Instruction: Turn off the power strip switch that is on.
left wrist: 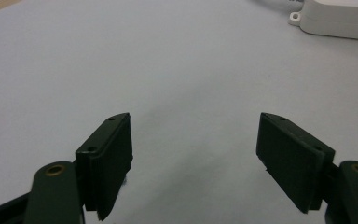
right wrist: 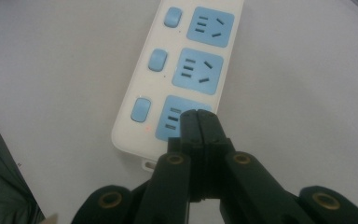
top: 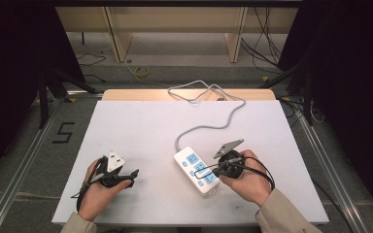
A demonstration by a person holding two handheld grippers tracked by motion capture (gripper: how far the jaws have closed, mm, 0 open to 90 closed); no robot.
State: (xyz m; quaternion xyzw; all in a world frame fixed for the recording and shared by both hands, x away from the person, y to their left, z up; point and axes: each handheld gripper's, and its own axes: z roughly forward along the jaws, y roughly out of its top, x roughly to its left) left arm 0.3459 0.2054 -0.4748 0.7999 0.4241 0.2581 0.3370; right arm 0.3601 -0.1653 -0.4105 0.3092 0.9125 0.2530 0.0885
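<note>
Numeral 5 (top: 63, 132), on floor (black tape)

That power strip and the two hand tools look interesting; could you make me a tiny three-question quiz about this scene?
1. True or false: the left gripper has its jaws wide apart over bare table.
2. How many blue sockets does the power strip show in the right gripper view?
A. two
B. three
C. five
3. Fill in: the right gripper, jaws closed together, hovers over the socket ____ to its camera.

Key: 1 true; 2 B; 3 nearest.
</note>
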